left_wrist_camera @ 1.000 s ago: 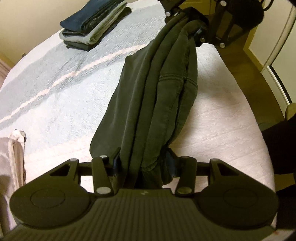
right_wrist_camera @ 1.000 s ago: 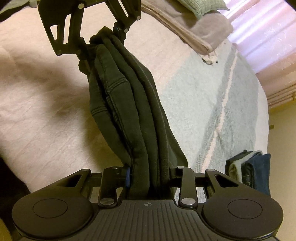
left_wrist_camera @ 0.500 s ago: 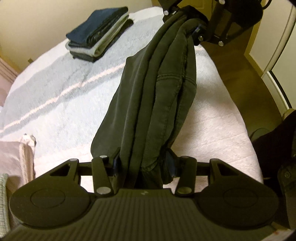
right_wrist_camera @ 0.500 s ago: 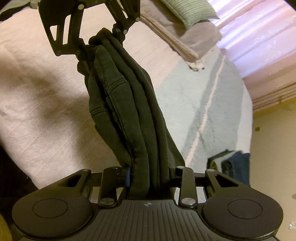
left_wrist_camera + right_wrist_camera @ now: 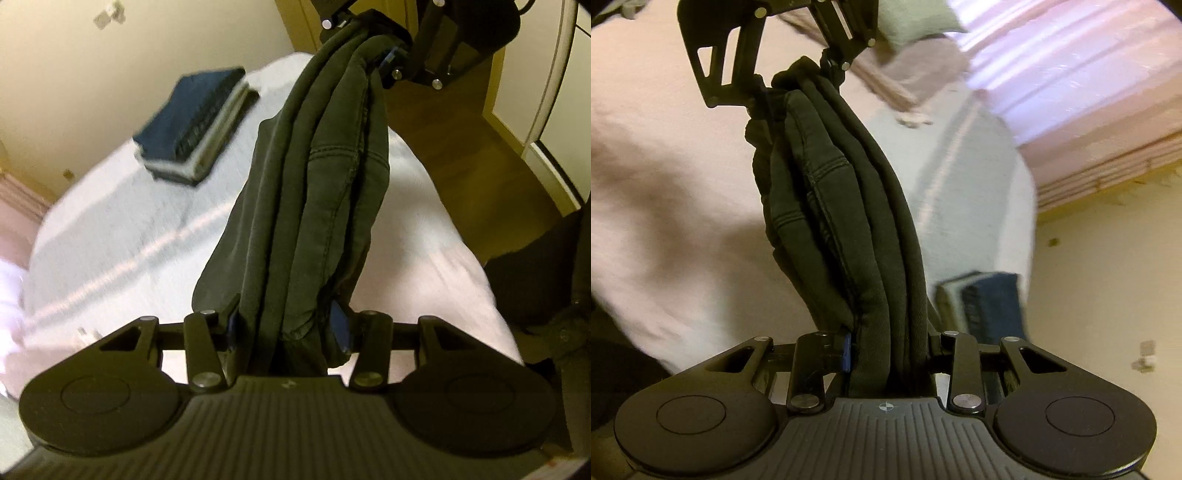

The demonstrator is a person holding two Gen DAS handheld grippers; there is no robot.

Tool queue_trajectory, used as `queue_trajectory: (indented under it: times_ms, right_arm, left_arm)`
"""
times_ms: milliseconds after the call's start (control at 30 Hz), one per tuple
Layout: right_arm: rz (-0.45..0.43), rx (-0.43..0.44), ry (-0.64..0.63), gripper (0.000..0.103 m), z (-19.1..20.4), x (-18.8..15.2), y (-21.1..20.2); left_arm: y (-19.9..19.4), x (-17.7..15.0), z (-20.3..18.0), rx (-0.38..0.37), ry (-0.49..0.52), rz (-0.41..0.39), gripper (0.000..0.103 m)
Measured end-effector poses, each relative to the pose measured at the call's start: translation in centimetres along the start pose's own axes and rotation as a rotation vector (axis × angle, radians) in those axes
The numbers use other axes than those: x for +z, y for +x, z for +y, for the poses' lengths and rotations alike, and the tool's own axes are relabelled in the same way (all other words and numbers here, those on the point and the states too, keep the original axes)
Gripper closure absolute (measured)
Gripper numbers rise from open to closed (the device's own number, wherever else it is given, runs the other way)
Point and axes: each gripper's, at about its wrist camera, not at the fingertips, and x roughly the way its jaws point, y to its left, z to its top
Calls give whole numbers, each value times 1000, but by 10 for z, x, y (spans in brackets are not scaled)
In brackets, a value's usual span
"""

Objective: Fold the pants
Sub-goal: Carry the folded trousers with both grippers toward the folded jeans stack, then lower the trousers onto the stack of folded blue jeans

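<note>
Left tongs (image 5: 284, 332): clenched on one end of the pants (image 5: 314, 206), several dark layers bunched between the two fingers. Holding the bundle at its end appears intended to keep the folded layers stacked and aligned while the garment is carried clear of the bed (image 5: 110, 229).

The pants hang between the two tongs, off the bedcover, with slight sag at mid-span. Their long axis runs straight from the left tongs to the right tongs; a stitched seam crosses the outer layer near the middle. Which end is the waistband cannot be told.

Right tongs (image 5: 886, 350): likewise clenched on the opposite end of the same bundle, fabric filling the gap between the fingers. The two-ended hold keeps the bundle taut enough not to unfold, in my judgement.

Beyond the left tongs, to the left of the pants, a stack of folded clothes (image 5: 195, 125) lies on the bed. This is a probable destination for the bundle.
</note>
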Motion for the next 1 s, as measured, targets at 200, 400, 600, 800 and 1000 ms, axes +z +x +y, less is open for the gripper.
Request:
queue_trajectory:
  times_ms: [200, 400, 600, 800, 1000]
  right_arm:
    - [-50, -129, 7, 73, -120, -70, 42]
    - [-113, -210, -15, 73, -263, -135, 138]
    - [-168, -264, -22, 73, -360, -167, 232]
    - [-191, -317, -14, 72, -362, -209, 318]
    - [-154, -205, -34, 69, -294, -244, 392]
  left_arm:
    - [30, 103, 54, 101, 77, -57, 59]
    - [114, 231, 139, 252, 67, -71, 60]
    - [208, 318, 235, 355, 46, -38, 60]
    - [294, 347, 279, 471, 70, -36, 59]
    - [406, 319, 235, 460, 103, 12, 58]
